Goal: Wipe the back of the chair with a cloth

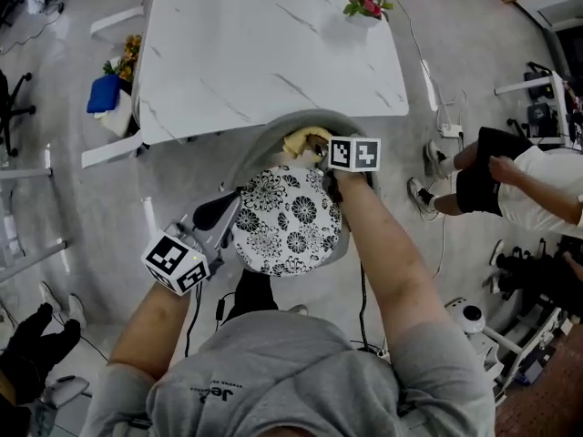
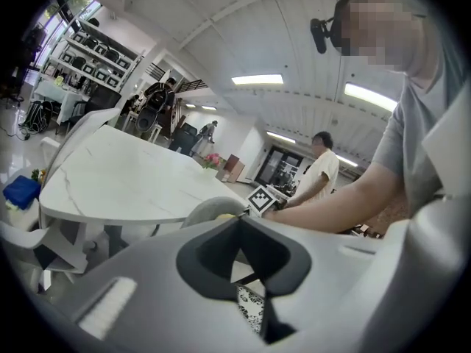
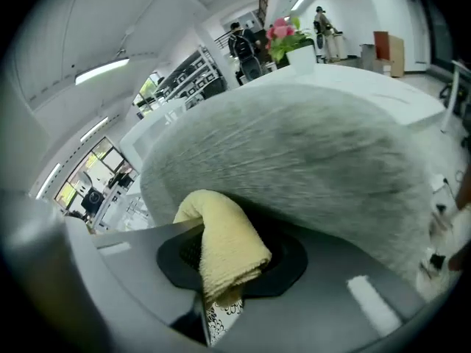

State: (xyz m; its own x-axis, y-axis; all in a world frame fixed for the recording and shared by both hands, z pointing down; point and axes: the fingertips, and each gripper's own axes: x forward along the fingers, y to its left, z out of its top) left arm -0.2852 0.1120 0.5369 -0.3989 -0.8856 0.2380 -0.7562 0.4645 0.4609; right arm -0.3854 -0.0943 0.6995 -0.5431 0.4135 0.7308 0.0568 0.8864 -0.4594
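The left tongs (image 1: 233, 204) are held low at the near left, just beside the patterned seat cushion (image 1: 287, 221), with their jaws brought together on nothing (no part in the wiping seems to be taken by them). Farther on, the right tongs (image 3: 218, 289) are clamped on a folded yellow cloth (image 3: 224, 245), which is pressed against the inner face of the grey, fuzzy chair back (image 3: 309, 153). The wiping itself is judged to be in hand. A sideways sweep along the curved back is called for next, with the cloth held flat. Beyond the chair, the white bench (image 1: 264, 44) is seen.

Folded yellow cloth (image 3: 221, 248) against grey chair back (image 3: 309, 153)
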